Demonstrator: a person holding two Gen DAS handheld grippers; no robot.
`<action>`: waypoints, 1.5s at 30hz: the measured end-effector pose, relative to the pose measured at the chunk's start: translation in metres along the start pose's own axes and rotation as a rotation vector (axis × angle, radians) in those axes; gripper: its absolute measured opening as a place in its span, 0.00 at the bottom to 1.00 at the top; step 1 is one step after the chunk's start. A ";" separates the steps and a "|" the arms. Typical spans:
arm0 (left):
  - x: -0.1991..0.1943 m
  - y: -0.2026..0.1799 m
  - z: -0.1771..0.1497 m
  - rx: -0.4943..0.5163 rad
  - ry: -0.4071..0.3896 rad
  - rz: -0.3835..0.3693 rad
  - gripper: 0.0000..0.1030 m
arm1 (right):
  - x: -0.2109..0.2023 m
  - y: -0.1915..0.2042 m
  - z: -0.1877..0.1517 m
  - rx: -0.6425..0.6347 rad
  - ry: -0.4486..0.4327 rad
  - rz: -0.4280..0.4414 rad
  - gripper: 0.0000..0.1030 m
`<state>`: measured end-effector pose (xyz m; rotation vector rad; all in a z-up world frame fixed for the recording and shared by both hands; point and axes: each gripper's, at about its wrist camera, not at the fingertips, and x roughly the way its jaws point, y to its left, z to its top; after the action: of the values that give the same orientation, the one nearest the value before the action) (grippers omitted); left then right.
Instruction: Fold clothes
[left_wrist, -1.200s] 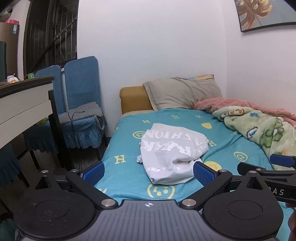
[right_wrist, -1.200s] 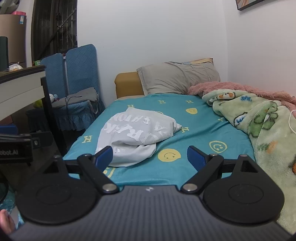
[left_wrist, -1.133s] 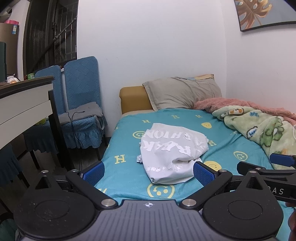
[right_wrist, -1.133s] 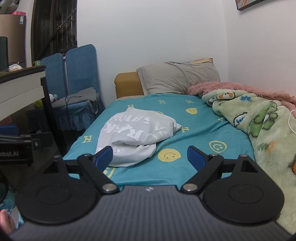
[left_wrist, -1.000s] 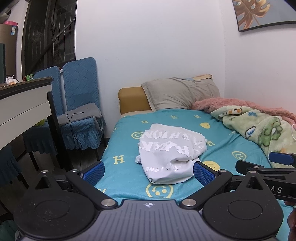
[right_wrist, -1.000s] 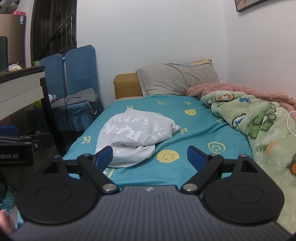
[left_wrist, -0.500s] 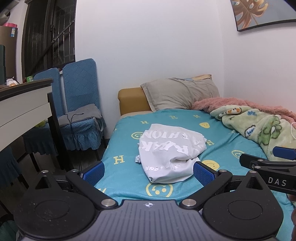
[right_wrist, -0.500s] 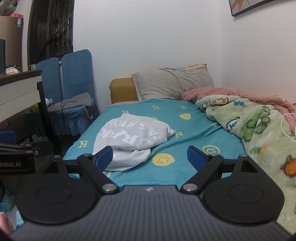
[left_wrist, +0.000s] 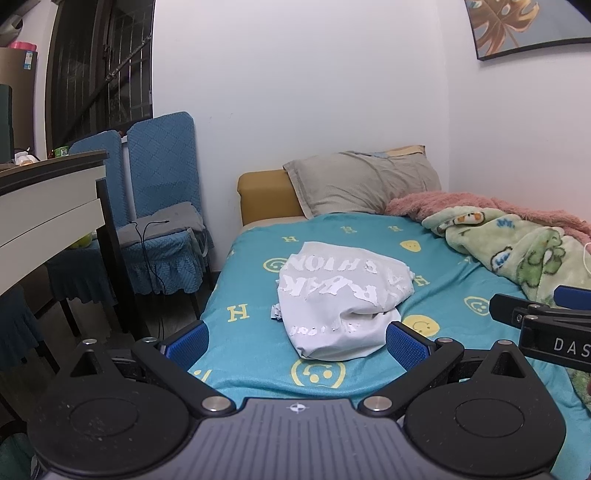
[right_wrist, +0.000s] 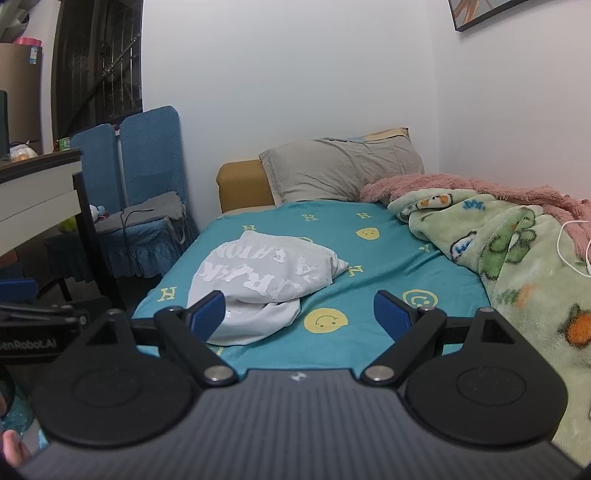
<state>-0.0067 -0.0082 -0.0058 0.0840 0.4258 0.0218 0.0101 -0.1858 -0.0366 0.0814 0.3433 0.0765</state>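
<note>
Left tongs (left_wrist: 295, 341): spread wide at the bottom of the left wrist view, blue pads empty, held short of the bed's near edge
Right tongs (right_wrist: 299, 314): also wide and empty, low in the right wrist view; in the left wrist view they jut in at the right edge
Shirt (left_wrist: 341, 297): a crumpled white shirt with large white lettering lies in a heap at the centre of the frame, on the near half of the bed, touched by neither tongs
Bed (left_wrist: 373, 240): teal sheet printed with yellow smiley faces and letters
Blanket (right_wrist: 517, 251): green cartoon fleece bunched along the right side, a pink one behind it
Pillow (left_wrist: 364, 181): grey, propped at the head, upper centre
Chairs (left_wrist: 159, 177): two blue-covered, at left by the table (left_wrist: 48, 206)
</note>
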 end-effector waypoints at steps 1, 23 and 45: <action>0.000 -0.001 -0.001 -0.001 0.001 -0.001 1.00 | 0.000 0.000 0.000 0.001 0.000 0.000 0.86; 0.009 -0.001 0.040 -0.059 0.002 -0.034 1.00 | 0.006 -0.022 -0.001 0.105 0.023 0.026 0.86; 0.064 0.181 0.025 -0.378 0.014 0.046 1.00 | 0.178 0.033 -0.032 0.272 0.373 0.167 0.86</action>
<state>0.0613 0.1731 0.0062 -0.2786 0.4278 0.1472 0.1642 -0.1351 -0.1227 0.3685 0.7191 0.2112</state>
